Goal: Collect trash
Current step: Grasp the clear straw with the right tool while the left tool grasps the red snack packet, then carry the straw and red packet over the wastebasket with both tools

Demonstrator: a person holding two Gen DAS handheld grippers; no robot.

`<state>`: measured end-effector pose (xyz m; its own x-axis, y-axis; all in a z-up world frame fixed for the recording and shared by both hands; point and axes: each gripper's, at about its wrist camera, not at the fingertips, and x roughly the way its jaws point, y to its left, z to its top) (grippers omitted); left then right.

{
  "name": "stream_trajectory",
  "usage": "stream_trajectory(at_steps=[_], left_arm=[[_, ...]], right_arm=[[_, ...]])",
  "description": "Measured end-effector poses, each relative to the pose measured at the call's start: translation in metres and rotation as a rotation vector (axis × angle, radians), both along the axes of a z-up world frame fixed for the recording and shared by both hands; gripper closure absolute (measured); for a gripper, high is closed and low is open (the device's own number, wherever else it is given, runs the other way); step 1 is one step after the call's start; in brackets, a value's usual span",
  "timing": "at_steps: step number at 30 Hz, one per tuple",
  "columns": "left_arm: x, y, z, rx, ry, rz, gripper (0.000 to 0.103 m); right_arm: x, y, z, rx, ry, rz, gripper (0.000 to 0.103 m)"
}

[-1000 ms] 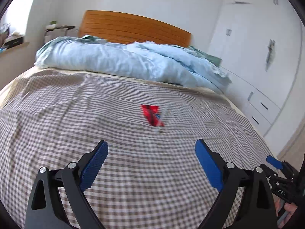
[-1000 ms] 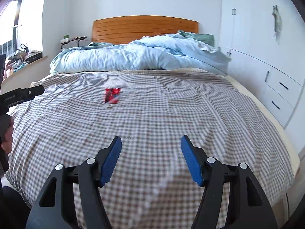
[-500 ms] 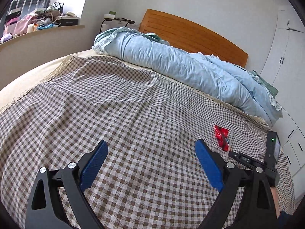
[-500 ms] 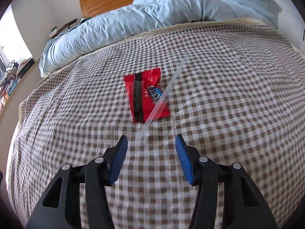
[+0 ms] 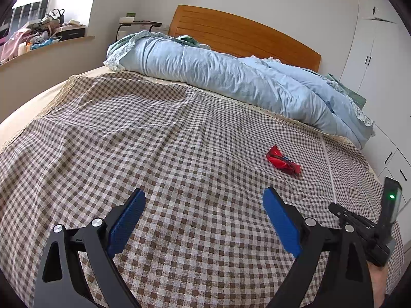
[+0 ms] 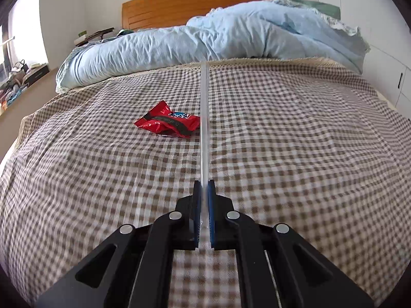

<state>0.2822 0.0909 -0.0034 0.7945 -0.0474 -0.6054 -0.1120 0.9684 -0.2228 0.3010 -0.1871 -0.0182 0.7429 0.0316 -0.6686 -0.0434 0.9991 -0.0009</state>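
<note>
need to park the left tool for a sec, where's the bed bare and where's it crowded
Bare checked cover runs from the left hand-held gripper up to the blue duvet, left of the red wrapper. Crowded: around the wrapper, where the right hand-held gripper holds the clear straw.

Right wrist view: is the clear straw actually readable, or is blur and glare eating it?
Right wrist view: straw readable, pale against the checked bedspread; cloth nearest the right tool is smeared. Left wrist view: straw only a faint line, red wrapper sharp, window corner blown out, edges bowed by the fisheye.
</note>
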Motion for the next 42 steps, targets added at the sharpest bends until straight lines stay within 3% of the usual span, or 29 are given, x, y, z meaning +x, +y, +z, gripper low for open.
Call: stream_trajectory(at_steps=[3,6,7,10,14,15,17,19,22,24,26,27,29,32,35,39,42], left_arm=[[0.006,-0.011,-0.007,0.005,0.025,-0.033,0.014],[0.023,-0.028,-0.016,-0.072,0.067,-0.140,0.013],[0.032,-0.036,-0.019,-0.066,0.089,-0.155,0.014],[0.083,-0.062,-0.029,0.014,0.177,-0.190,0.014],[0.171,-0.090,-0.045,-0.038,0.254,-0.244,0.014],[0.193,-0.100,-0.050,0.005,0.272,-0.218,0.014],[0.222,-0.120,-0.057,0.062,0.294,-0.227,0.014],[0.243,-0.136,-0.068,0.022,0.307,-0.302,0.014],[0.266,-0.149,-0.088,0.070,0.370,-0.264,0.015],[0.266,-0.150,-0.086,0.047,0.338,-0.273,0.021],[0.263,-0.149,-0.082,0.011,0.329,-0.291,0.063],[0.261,-0.149,-0.080,-0.012,0.338,-0.303,0.066],[0.257,-0.151,-0.072,-0.043,0.330,-0.329,0.084],[0.238,-0.152,-0.049,-0.079,0.281,-0.363,0.092],[0.200,-0.150,-0.016,-0.080,0.207,-0.377,0.094],[0.128,-0.152,0.027,-0.039,0.076,-0.392,0.094],[0.071,-0.158,0.049,-0.011,-0.013,-0.390,0.094]], right_arm=[[-0.026,-0.002,0.012,-0.023,0.008,0.035,0.097],[-0.056,-0.010,0.016,-0.031,-0.023,0.024,0.097],[-0.061,-0.015,0.013,-0.014,-0.019,0.014,0.097],[-0.064,-0.030,0.009,0.108,0.023,0.032,0.097],[-0.075,-0.038,0.022,0.110,-0.019,0.041,0.097],[-0.076,-0.043,0.024,0.146,-0.021,0.049,0.097],[-0.079,-0.051,0.023,0.194,-0.010,0.058,0.097],[-0.081,-0.056,0.023,0.196,-0.008,0.064,0.097],[-0.082,-0.064,0.023,0.222,-0.002,0.071,0.097],[-0.083,-0.069,0.023,0.261,0.001,0.079,0.097],[-0.085,-0.068,0.025,0.272,-0.005,0.088,0.097],[-0.086,-0.065,0.025,0.262,-0.007,0.093,0.097],[-0.086,-0.059,0.024,0.251,0.003,0.098,0.097],[-0.085,-0.056,0.022,0.240,0.012,0.089,0.097],[-0.088,-0.056,0.022,0.223,0.008,0.073,0.097],[-0.094,-0.058,0.020,0.195,0.010,0.047,0.097],[-0.104,-0.054,0.022,0.116,-0.011,0.036,0.097]])
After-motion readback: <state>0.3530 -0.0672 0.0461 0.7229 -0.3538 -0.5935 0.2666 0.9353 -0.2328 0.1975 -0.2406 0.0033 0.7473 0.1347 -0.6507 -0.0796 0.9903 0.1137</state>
